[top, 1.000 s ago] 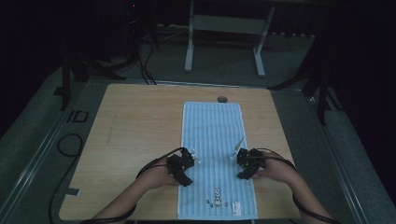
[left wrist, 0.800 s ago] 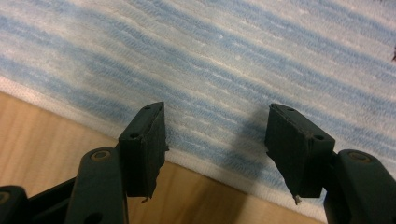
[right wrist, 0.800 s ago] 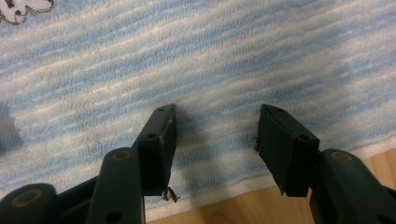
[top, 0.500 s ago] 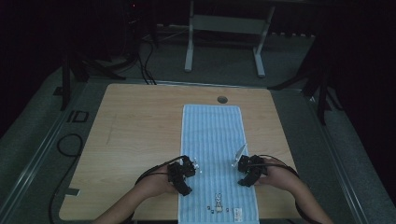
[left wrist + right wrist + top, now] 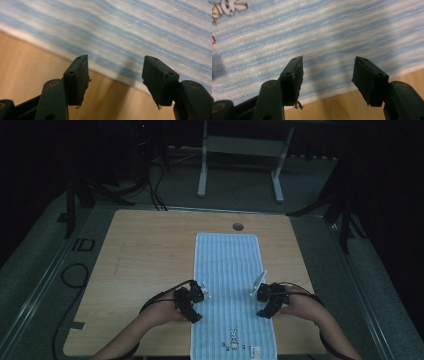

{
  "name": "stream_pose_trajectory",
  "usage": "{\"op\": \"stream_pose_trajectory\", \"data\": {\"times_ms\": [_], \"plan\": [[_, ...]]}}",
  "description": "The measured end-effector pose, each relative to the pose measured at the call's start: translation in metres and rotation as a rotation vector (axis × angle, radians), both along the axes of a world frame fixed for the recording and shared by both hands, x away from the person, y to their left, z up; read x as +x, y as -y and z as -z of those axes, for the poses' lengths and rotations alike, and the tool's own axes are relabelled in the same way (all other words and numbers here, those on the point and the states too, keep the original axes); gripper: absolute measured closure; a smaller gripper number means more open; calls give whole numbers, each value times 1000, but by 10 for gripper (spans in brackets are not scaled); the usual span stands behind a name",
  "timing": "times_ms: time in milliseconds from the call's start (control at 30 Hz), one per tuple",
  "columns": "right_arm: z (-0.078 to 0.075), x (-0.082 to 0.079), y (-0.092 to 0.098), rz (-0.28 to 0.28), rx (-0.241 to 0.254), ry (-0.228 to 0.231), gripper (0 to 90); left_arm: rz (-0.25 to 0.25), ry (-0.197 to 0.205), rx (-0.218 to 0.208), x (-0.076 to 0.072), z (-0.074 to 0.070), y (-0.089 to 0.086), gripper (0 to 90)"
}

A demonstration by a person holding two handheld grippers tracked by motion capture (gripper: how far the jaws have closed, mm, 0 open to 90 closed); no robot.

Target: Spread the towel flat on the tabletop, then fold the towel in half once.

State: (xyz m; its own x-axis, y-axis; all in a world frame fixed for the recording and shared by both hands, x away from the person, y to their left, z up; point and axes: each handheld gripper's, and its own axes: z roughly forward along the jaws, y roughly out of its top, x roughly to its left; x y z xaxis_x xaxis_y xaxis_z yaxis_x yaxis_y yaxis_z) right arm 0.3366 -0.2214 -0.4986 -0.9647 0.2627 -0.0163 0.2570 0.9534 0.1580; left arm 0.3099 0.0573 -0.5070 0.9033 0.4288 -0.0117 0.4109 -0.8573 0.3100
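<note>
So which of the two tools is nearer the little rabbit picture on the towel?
The right tool: the rabbit sits right of the towel's middle.

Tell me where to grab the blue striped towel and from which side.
Grip the towel at its two long side edges, left gripper from the left, right gripper from the right. It lies flat, so only those edges, already between the open jaws, offer a pinch.

Towel [image 5: 227, 280]: light blue w/ thin white stripes, long & narrow, spread flat on the wooden table, running lengthwise away from the person, right of centre. Small rabbit print near its near end. In both gripper views its long edges lie flat on the wood.
</note>
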Motion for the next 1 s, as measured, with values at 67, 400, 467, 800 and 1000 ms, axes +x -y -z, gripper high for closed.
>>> {"op": "stream_pose_trajectory", "data": {"times_ms": [67,400,467,800,1000], "plan": [[-7,5,3,6,16,7,412,-16,5,-9,6,-2,-6,379],[-17,48,17,82,42,26,461,-71,21,-28,46,-10,-19,380],[-18,59,19,110,31,9,492,-98,19,-39,56,-12,-20,380],[-10,107,18,160,76,47,535,-165,65,-51,105,-8,-13,380],[3,131,13,201,64,73,576,-179,77,-13,126,2,-1,381]]}}
